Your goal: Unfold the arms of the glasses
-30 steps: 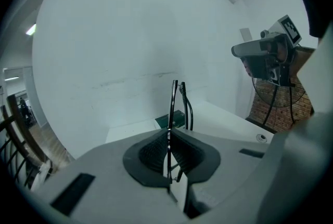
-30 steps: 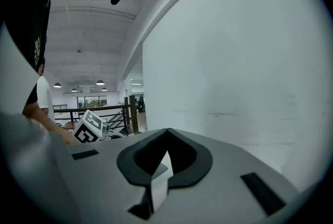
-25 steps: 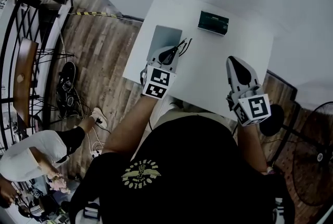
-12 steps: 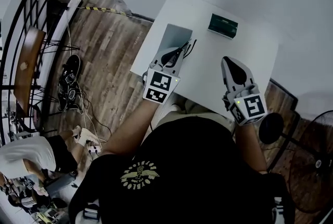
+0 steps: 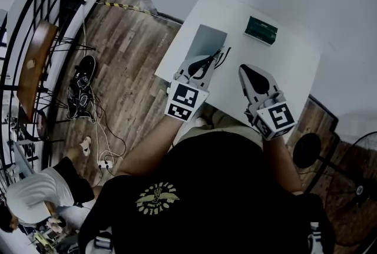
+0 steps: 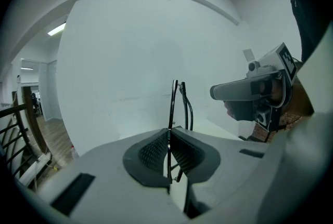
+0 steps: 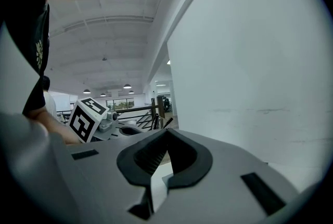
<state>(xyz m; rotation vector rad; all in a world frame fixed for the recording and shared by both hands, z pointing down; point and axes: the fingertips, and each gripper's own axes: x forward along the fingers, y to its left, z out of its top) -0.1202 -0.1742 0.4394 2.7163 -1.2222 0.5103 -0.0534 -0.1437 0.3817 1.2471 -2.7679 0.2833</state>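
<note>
Left tongs [image 5: 201, 66] clenched on thin black wire-framed glasses [image 6: 172, 103], raised above white desk [image 5: 288, 52], long axis pointing forward. Right tongs [image 5: 247, 73] clenched empty, near, on glasses' right.

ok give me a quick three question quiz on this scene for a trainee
1. True or false: the right gripper has its jaws wide open.
2. Which one holds the glasses? A the left gripper; B the right gripper; C neither.
3. Fill in: beyond both grippers a dark ___ box lies on the white table.

Key: 1 false, the jaws are shut with nothing between them. 2 A. 3 green.
</note>
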